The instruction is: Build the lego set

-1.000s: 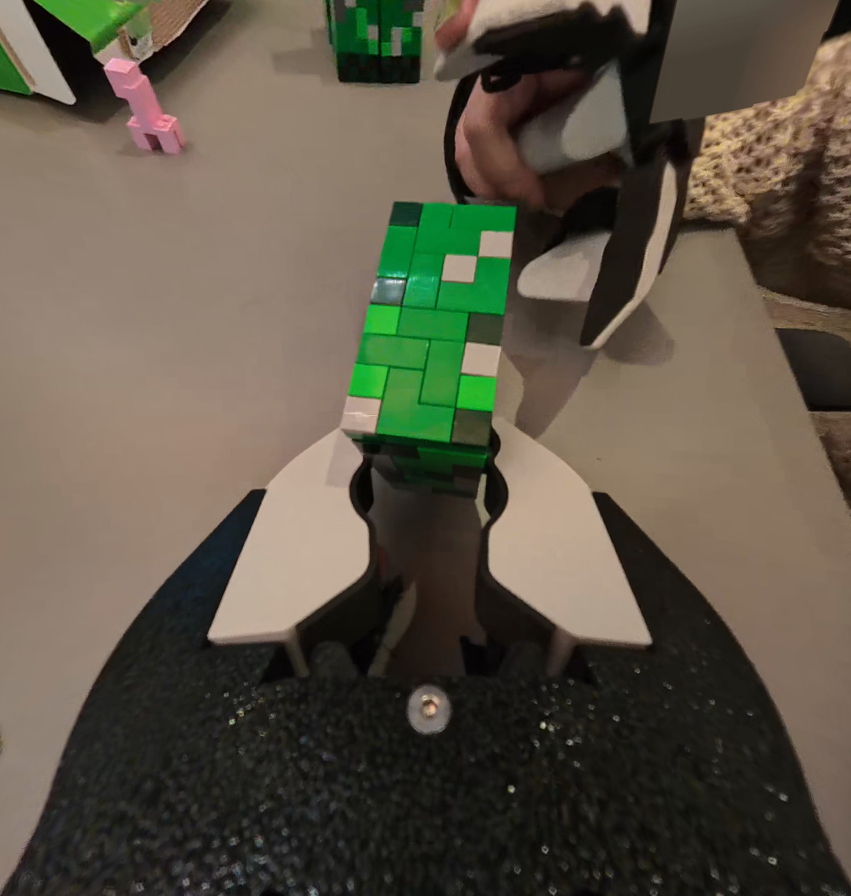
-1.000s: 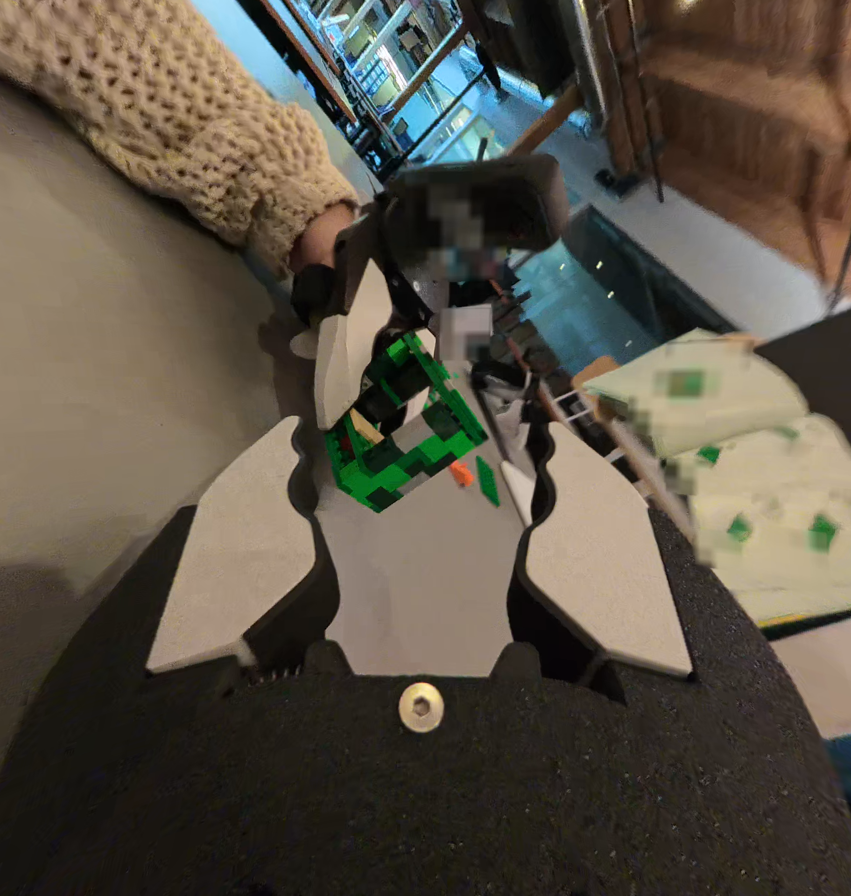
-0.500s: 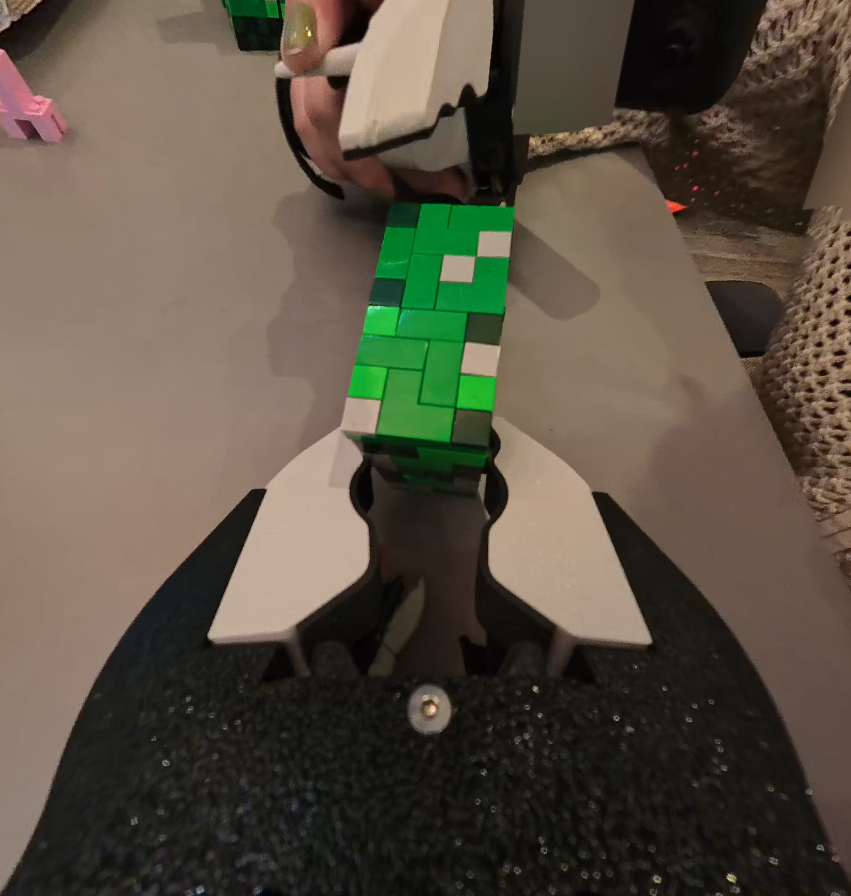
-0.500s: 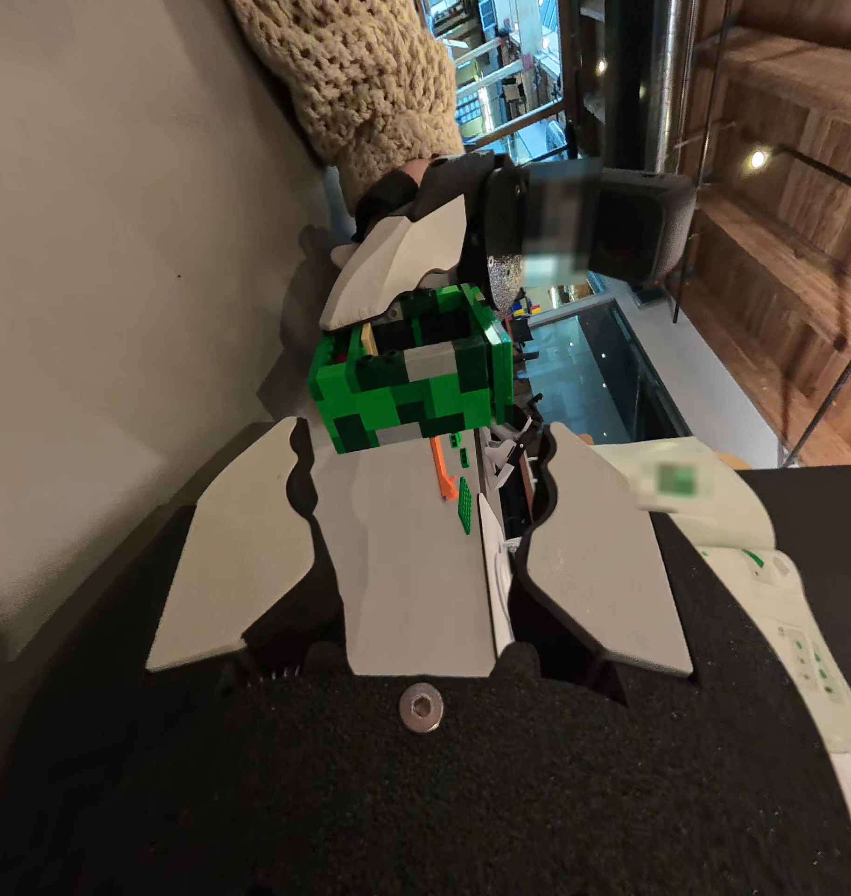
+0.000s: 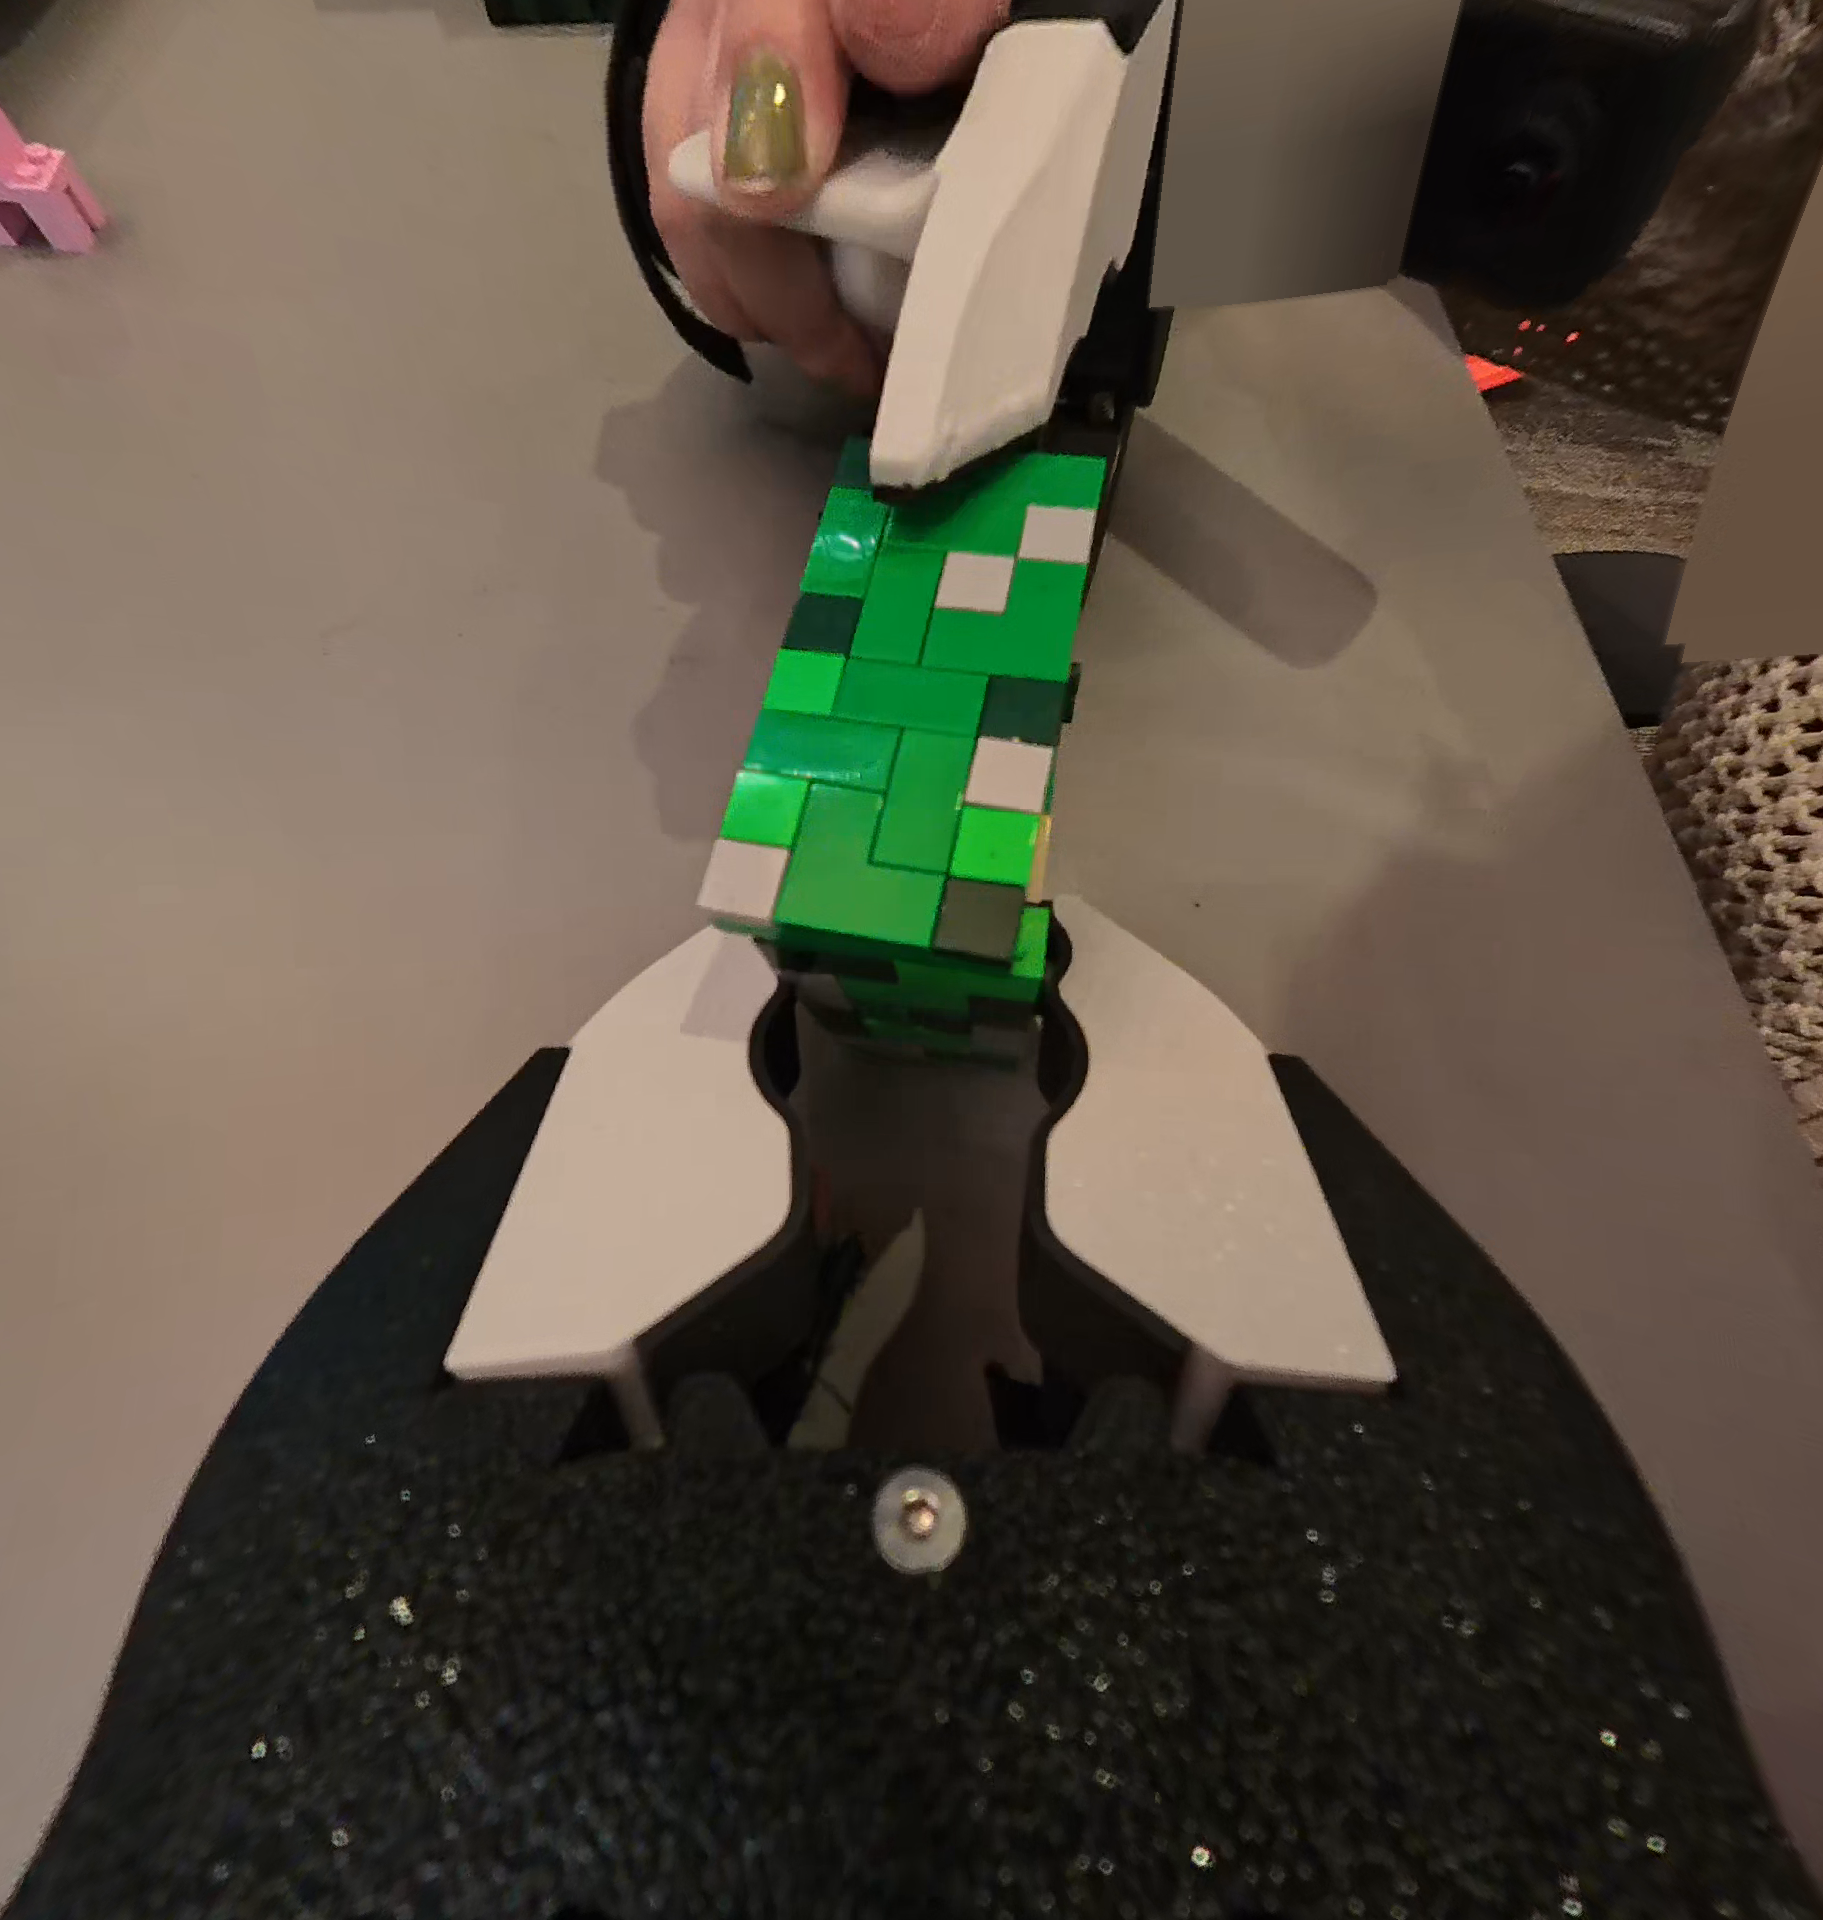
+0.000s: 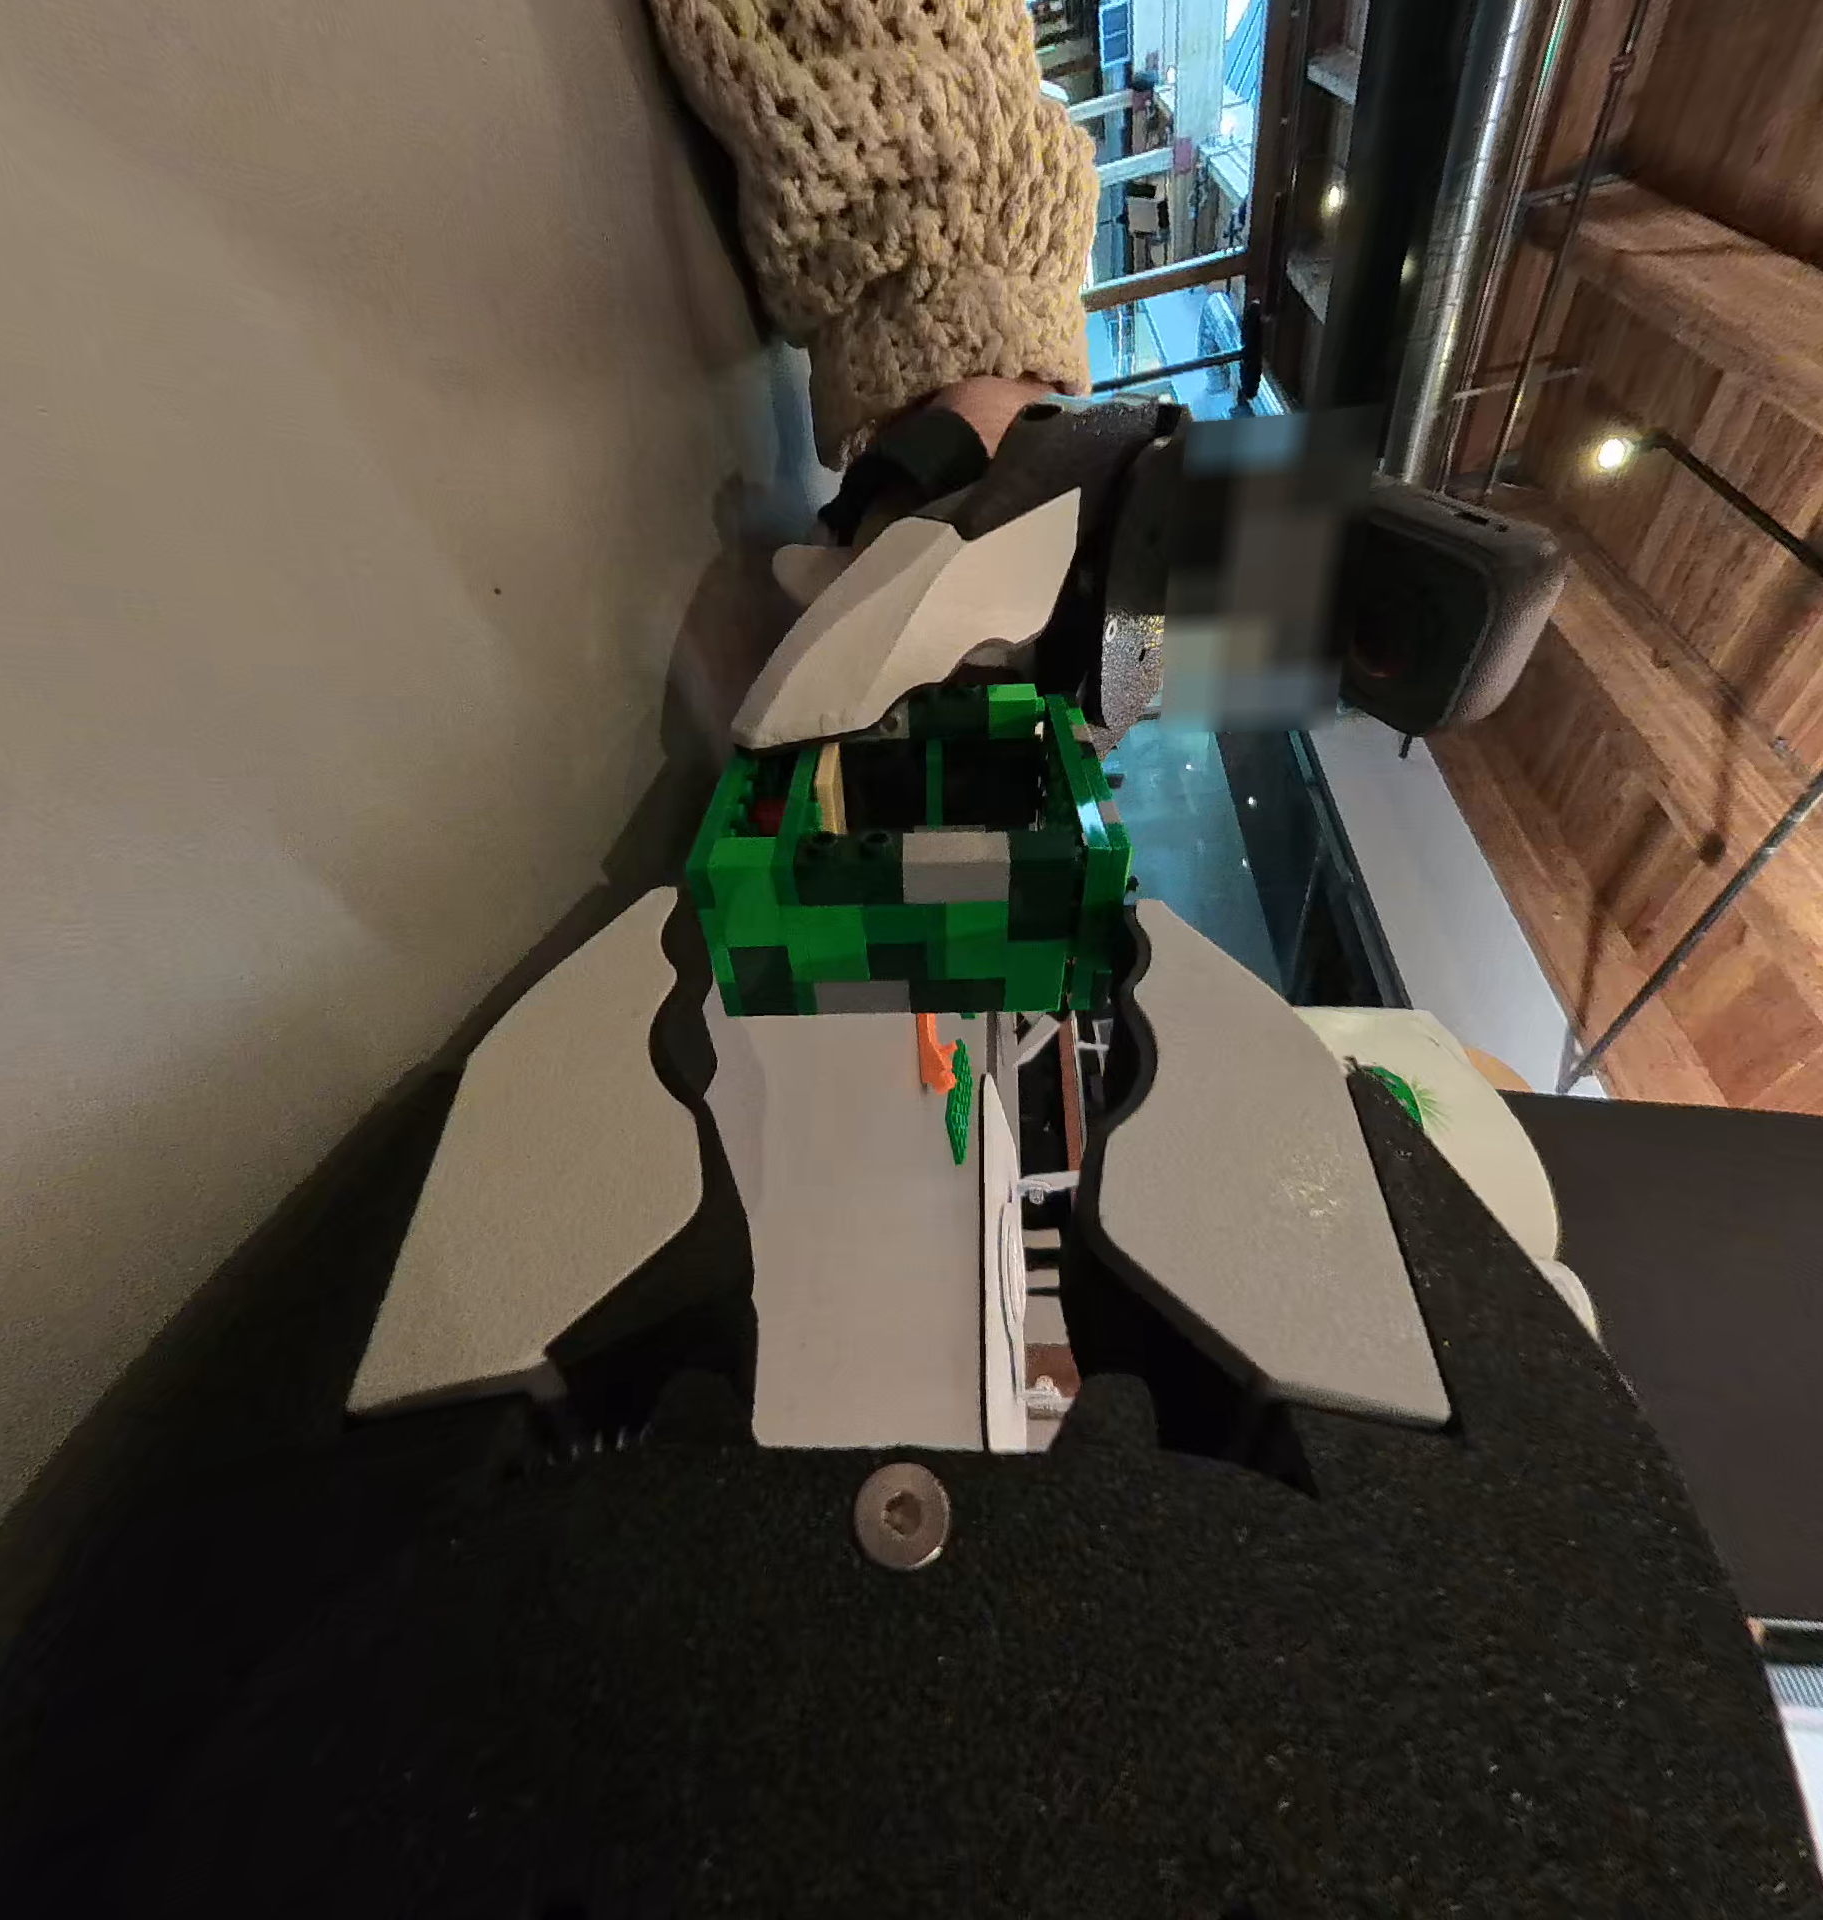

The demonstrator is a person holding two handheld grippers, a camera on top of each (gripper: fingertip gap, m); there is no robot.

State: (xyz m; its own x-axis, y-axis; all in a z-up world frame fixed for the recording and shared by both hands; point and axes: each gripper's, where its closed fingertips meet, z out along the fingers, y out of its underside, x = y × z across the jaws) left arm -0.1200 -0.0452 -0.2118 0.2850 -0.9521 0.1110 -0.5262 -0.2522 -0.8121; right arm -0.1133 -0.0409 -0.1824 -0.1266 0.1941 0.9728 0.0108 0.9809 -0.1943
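Left wrist view showed our left gripper [image 5: 912, 966] clamped on the near end of the green brick column [image 5: 917, 717], likely steadying it, while our right gripper [image 6: 907, 935], fingers spread apart, bracketed its open far end, probably to take hold.

Grey table [image 5: 315, 727], pink figure [image 5: 13, 177]

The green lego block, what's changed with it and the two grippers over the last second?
The right gripper swung in from beside the green lego block and closed the distance: its open jaws now straddle the block's far end, one finger lying over the top face. It has not closed. The left gripper stayed clamped on the near end, block unchanged.
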